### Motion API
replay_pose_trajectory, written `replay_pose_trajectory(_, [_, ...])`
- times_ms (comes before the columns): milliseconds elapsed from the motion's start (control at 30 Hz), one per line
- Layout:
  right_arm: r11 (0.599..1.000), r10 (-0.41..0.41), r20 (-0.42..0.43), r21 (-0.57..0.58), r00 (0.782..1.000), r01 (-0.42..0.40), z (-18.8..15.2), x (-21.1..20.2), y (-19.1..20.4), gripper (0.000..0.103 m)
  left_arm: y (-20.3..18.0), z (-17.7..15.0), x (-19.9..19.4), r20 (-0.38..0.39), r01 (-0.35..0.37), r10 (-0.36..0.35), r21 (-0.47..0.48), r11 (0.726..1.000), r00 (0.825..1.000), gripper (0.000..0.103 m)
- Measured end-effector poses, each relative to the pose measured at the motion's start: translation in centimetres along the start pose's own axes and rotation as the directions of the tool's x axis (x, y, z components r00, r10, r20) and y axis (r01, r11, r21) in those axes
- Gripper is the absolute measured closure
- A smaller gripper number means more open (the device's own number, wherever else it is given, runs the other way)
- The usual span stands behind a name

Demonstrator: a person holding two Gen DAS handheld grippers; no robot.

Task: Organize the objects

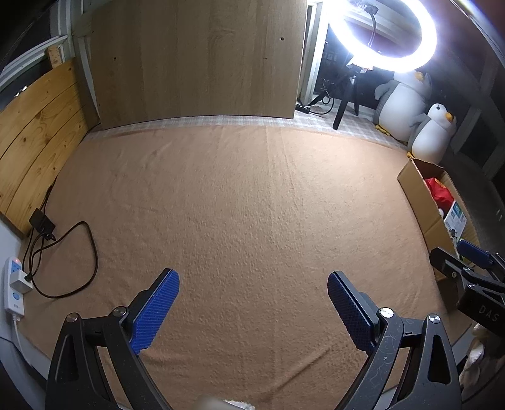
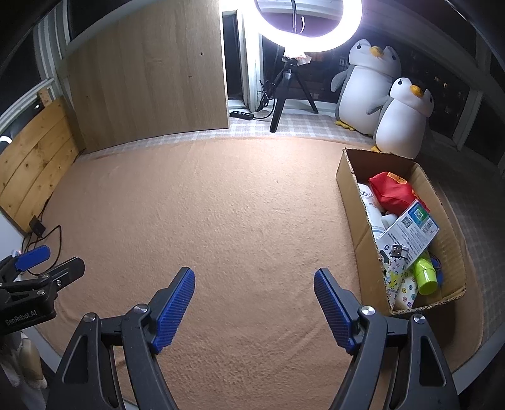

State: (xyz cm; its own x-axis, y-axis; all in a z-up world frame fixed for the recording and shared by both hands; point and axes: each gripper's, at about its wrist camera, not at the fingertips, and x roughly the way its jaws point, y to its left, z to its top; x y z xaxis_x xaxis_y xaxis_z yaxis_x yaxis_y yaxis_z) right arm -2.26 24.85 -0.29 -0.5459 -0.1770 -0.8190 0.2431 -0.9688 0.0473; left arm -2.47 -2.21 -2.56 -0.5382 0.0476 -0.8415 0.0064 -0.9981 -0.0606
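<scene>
A cardboard box [image 2: 347,189] stands at the right side of the tan blanket [image 2: 221,214]. In it lie a red pouch [image 2: 391,189], a white printed packet [image 2: 410,233], a lime bottle [image 2: 426,276], a white tube [image 2: 371,205] and a patterned item [image 2: 401,284]. My right gripper [image 2: 254,277] hovers open over bare blanket, left of the box, nothing between its blue pads. My left gripper [image 1: 252,280] is also open over bare blanket with nothing in it. The box [image 1: 419,195] shows at the right edge of the left wrist view.
A ring light [image 2: 307,28] on a tripod [image 2: 284,94] and two plush penguins [image 2: 394,104] stand at the back. A wooden panel [image 2: 148,75] rises at the back left. A power strip [image 1: 14,284] and black cables [image 1: 72,258] lie at the left edge.
</scene>
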Motion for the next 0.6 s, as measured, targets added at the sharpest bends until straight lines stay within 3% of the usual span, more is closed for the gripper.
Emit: replay_pose_trajectory(600, [0.999, -0.035, -0.001, 0.008, 0.999, 0.035, -0.03, 0.01, -0.57, 0.028, -0.84, 0.05, 0.35, -0.01, 0.001, -0.001, 0.009, 1.0, 1.0, 0.006])
